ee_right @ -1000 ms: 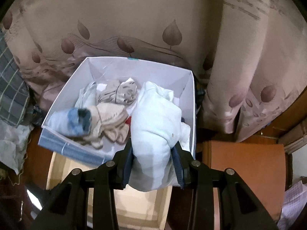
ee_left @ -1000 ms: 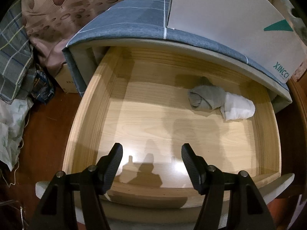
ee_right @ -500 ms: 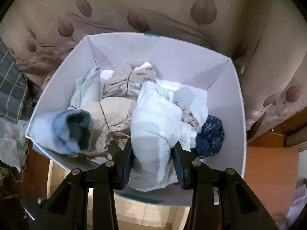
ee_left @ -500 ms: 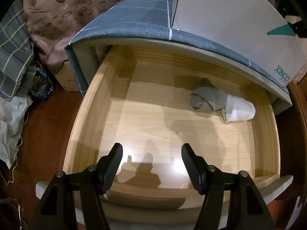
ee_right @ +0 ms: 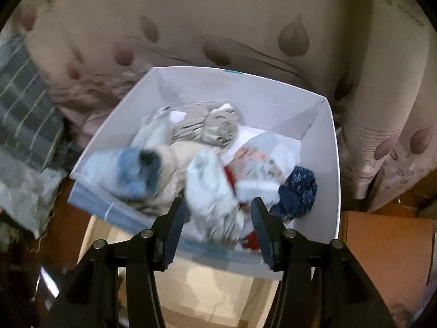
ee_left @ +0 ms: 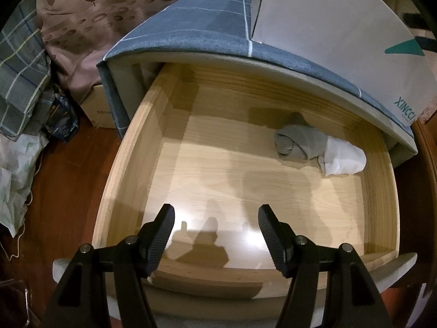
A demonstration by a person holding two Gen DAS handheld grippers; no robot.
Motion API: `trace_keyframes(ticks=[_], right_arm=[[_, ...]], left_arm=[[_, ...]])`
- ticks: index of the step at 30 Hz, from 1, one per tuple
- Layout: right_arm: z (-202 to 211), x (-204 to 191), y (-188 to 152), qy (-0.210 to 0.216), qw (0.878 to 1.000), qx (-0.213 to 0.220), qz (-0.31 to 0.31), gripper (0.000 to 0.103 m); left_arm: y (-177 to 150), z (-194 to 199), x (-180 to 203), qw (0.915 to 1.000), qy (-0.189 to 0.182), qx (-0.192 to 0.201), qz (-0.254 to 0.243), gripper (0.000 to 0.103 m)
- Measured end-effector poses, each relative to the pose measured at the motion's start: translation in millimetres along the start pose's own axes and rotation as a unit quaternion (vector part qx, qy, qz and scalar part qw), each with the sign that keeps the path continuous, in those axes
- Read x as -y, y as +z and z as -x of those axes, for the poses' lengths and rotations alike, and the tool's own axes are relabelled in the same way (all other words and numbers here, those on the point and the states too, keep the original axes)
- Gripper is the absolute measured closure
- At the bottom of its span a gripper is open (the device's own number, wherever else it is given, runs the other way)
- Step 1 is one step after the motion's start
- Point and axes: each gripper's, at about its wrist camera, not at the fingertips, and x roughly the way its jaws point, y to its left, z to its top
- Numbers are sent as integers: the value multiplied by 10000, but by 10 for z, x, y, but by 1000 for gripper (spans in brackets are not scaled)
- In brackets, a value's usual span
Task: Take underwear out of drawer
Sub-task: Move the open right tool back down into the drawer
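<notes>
Left wrist view. The left gripper (ee_left: 215,218) hangs over the near edge of a pulled-out wooden drawer (ee_left: 128,164), its jaws spread wide with nothing between them. On the drawer floor, toward 2 o'clock and close to the back right corner, lie two rolled pieces of underwear: a grey roll (ee_left: 297,143) and, touching its right side, a white roll (ee_left: 342,158). The rest of the drawer floor is bare wood with shadows across it. Above the drawer, at 12 o'clock, sits a grey-blue checked cover (ee_left: 196,27); on it, at 1 o'clock, stands a white box (ee_left: 336,43) with green lettering. A plaid cloth (ee_left: 19,76) and a leaf-print curtain (ee_left: 73,22) fill the 10 o'clock area above a red-brown floor (ee_left: 62,186).

Right wrist view. The right gripper (ee_right: 218,216) is parted, its jaws standing on either side of a pale blue-white bundle (ee_right: 210,191); the picture is blurred, and contact between jaws and bundle cannot be made out. The bundle lies in the white box (ee_right: 314,114), at its near edge, among other garments: a blue-and-white roll (ee_right: 128,169) at 9 o'clock, beige pieces (ee_right: 207,125) at 12 o'clock, a dark blue speckled piece (ee_right: 297,188) at 3 o'clock. The leaf-print curtain (ee_right: 218,22) hangs behind the box. Part of the drawer (ee_right: 207,287) shows below, at 6 o'clock.
</notes>
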Motion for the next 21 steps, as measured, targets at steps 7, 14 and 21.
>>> trace_keyframes(ticks=[7,14,21], right_arm=[[141,-94,-648,341,9963,64,787,57],[-474,-207,-1169,380,9876,-767,1316,70],[-920,-293,-1286,214,9771,-1066,1828,70]], left_arm=[[-4,45,84,9997,128,77,-218,38],[6,51,96,9990,17,-117,-425,38],[-11,83,62,9968,-103,-271,-739,38]])
